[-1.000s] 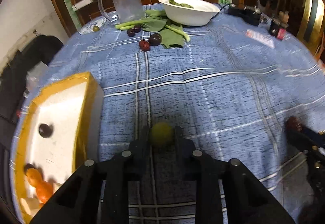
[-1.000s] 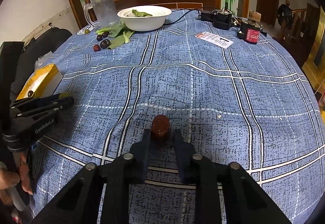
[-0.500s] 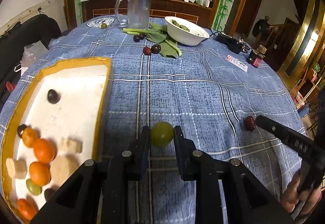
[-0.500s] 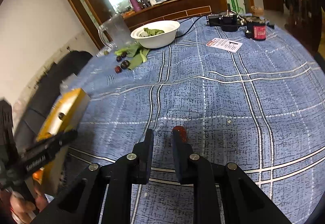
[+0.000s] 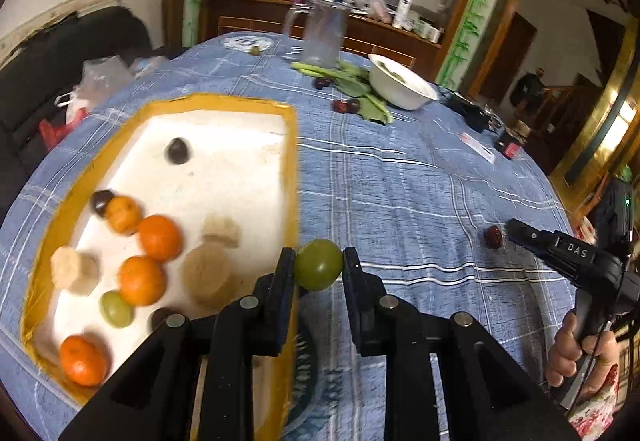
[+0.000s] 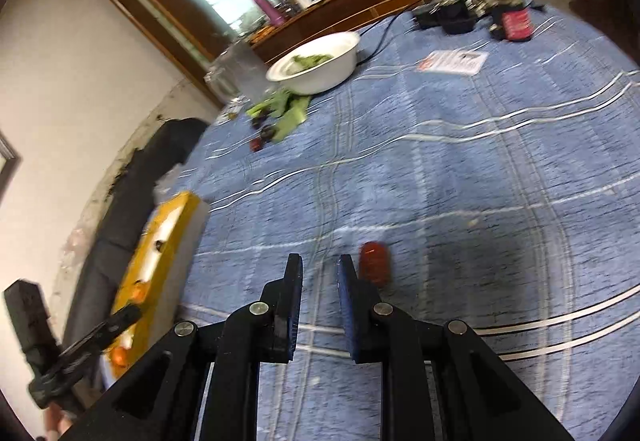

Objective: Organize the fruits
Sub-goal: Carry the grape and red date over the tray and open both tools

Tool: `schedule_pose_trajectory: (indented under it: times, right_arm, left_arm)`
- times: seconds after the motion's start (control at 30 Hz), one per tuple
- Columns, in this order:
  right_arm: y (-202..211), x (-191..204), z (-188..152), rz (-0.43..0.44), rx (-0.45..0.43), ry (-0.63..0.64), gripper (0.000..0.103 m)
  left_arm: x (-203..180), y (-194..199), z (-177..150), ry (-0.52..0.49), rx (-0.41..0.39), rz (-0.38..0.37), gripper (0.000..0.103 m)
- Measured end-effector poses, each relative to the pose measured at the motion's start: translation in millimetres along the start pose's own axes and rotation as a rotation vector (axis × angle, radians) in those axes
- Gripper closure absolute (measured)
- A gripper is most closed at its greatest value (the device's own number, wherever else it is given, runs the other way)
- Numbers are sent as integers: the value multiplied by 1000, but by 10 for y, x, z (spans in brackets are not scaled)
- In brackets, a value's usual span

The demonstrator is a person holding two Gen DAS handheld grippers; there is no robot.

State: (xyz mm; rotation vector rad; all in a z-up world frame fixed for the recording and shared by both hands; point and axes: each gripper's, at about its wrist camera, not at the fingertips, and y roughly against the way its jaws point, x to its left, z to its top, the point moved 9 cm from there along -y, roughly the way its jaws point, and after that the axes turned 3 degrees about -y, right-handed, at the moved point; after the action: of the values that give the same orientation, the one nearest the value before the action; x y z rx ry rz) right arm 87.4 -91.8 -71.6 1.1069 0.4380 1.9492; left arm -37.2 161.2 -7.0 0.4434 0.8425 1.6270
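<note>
Round table under a blue woven cloth (image 5: 400, 201) crossed by pale plaid lines. At its left, a shallow tray (image 5: 294, 169) with a mustard-yellow rim and a white, slightly stained floor, holding glossy round oranges (image 5: 160, 237), a pale green grape (image 5: 116, 308), dark plum-like fruits (image 5: 177, 151) and beige, rough-cut chunks (image 5: 74, 272).

Left gripper (image 5: 319, 270): matte black fingers clamped on a smooth, round green fruit (image 5: 319, 270), held over the tray's right rim, above the cloth.

Right gripper (image 6: 319, 273): jaws closed to a narrow gap, nothing between them. Red date (image 6: 374, 263), oblong and glossy, lying on the cloth just beside the outer face of the right-hand finger (image 6: 352, 289), at the tip; touching or not, cannot tell through the blur. Same date visible from the left wrist view, just off the nose of that gripper, with a hand (image 5: 580, 353) on its handle.

Far side: white glazed bowl (image 5: 400, 85) with greens inside, flat green leaves (image 5: 360, 93) and more dark fruits beside it, a clear plastic jug (image 5: 326, 37) behind.
</note>
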Motion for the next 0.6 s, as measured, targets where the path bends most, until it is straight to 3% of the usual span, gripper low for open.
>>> schedule_pose_trajectory:
  times: [0.1,0.4,0.6]
  right_arm:
    - [2,-138,38,-156,-30,53,84]
    - [-162,-65,-80,-154,32,109,80]
    - [-267,93,-216,-234,34,250,83]
  left_arm:
    - [70,51,-33,6,-8,10,80]
    - [-49,130,-118,-18,-16,-15,80]
    - [-130,189,-130,-28,-26,-27,80]
